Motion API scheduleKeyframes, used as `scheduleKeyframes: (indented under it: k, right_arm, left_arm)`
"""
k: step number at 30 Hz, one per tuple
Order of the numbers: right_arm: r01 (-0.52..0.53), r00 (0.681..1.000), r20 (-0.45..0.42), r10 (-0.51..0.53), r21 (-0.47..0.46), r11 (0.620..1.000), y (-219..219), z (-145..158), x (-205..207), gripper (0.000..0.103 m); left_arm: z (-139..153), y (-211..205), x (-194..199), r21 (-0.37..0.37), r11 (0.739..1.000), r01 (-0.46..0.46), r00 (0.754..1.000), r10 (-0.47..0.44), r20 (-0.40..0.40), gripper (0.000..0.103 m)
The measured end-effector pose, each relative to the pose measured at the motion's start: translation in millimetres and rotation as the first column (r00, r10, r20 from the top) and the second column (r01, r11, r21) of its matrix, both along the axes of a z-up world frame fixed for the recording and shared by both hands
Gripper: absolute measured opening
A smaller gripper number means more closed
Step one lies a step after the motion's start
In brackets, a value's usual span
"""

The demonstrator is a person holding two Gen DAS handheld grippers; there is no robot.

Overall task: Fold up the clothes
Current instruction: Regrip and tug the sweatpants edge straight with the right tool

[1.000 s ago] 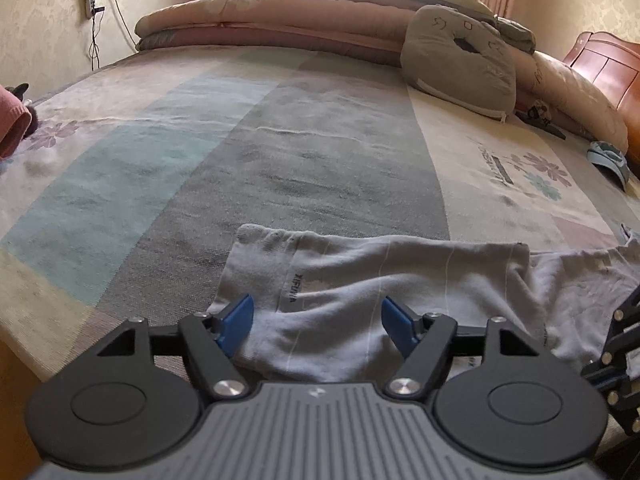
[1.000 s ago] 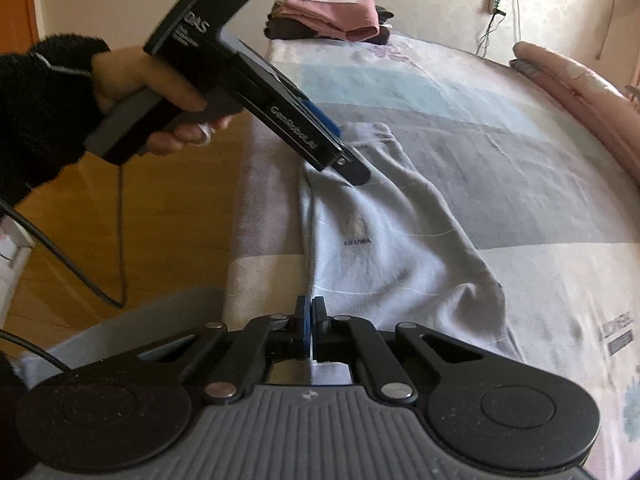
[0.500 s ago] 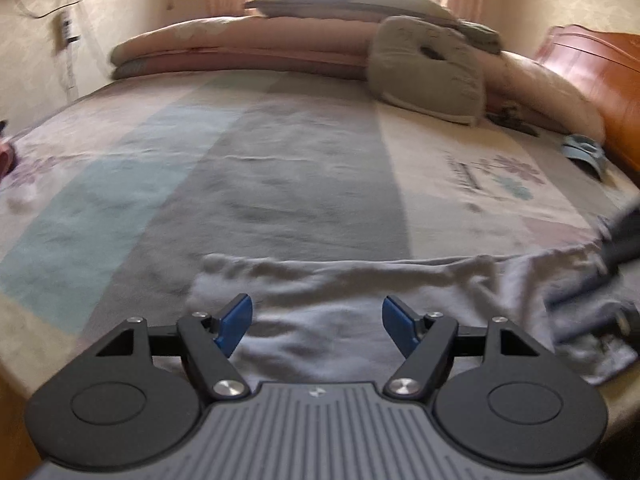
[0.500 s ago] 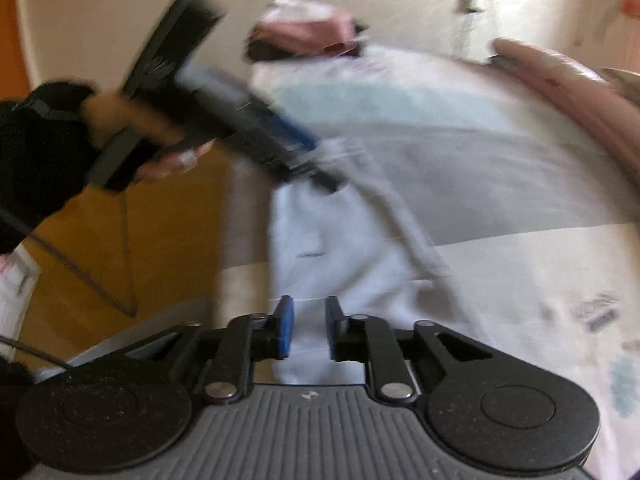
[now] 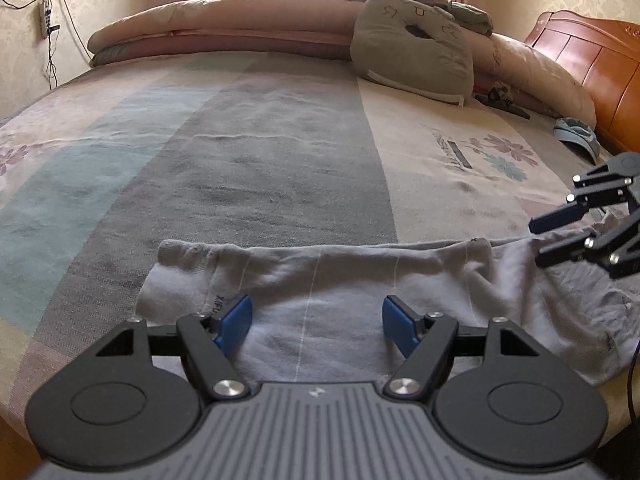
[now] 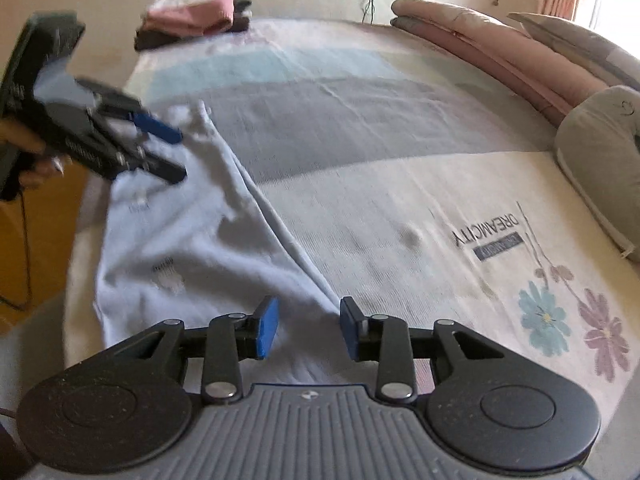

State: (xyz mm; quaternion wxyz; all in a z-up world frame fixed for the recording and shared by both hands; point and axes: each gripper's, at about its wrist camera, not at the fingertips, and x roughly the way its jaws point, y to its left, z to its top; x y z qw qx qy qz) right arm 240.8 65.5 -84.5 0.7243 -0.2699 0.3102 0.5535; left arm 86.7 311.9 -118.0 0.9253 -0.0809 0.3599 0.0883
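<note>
A light grey pair of trousers [image 5: 320, 280] lies folded lengthwise along the near edge of the bed, also in the right wrist view [image 6: 180, 240]. My left gripper [image 5: 316, 326] is open and empty, just above the waistband end. My right gripper [image 6: 306, 328] is open and empty, above the other end of the garment. Each gripper shows in the other's view: the right one [image 5: 538, 242] at the far right, the left one [image 6: 172, 156] at the left, blurred.
The striped bedspread [image 5: 260, 160] stretches beyond the garment. Rolled quilts [image 5: 224, 28] and a grey cushion [image 5: 412, 48] line the far side. A wooden headboard [image 5: 592, 68] stands at the right. Folded pink and dark clothes [image 6: 192, 16] sit at a bed corner.
My right gripper has opened and let go of the garment's edge, then lifted a little. My left gripper stays open and has shifted slightly over the garment.
</note>
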Motion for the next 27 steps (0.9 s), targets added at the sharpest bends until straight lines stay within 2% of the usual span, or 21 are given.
scheduleKeyframes:
  k: [3,5,7,11,13,18,21,25,27]
  right_arm:
    - [0.025,0.998,-0.065,-0.022,0.042,0.999,1.7,1.8,13.1,0.038]
    - [0.031,0.998,-0.059,-0.03,0.023,0.999,5.3,-3.2,16.2,0.038]
    - [0.017,0.999,-0.027,-0.017,-0.02,1.0,9.2,-10.9,12.2,0.036]
    - [-0.012,0.994,0.105,0.017,-0.049,0.999,10.7,-18.3,-6.7,0.029]
    - [-0.014,0.984,0.178,0.025,-0.062,0.998,11.8,-19.4,-17.4,0.023]
    - [0.007,0.945,0.326,0.021,-0.084,0.996,10.4,-24.3,-36.9,0.021]
    - [0.012,0.936,0.351,0.024,-0.1,0.995,8.4,-27.8,-42.4,0.006]
    - [0.015,0.933,0.359,0.025,-0.108,0.994,8.9,-28.3,-41.6,0.002]
    - [0.044,0.932,0.364,-0.008,-0.093,0.995,10.2,-25.5,-36.2,0.002]
  left_arm:
    - [-0.3,-0.7,1.5,0.005,1.0,0.0,1.0,0.0,-0.004,0.073]
    - [-0.5,-1.0,2.4,0.005,1.0,-0.001,1.0,0.001,-0.004,0.074]
    - [-1.0,-1.2,2.5,0.005,1.0,-0.001,1.0,0.001,-0.002,0.074]
    - [-2.2,-1.8,2.3,0.01,1.0,-0.002,1.0,0.002,0.0,0.074]
    - [-2.5,-3.2,2.1,0.016,1.0,-0.006,1.0,0.006,0.0,0.074]
    - [-3.4,-6.8,1.6,0.026,0.999,-0.021,1.0,0.021,0.006,0.074]
    - [-3.9,-7.4,1.3,0.026,0.999,-0.025,1.0,0.025,0.01,0.076]
    - [-1.9,-8.2,1.2,0.029,0.999,-0.035,0.999,0.035,0.012,0.076]
    - [1.2,-7.4,0.7,0.03,0.998,-0.051,0.998,0.05,0.025,0.077]
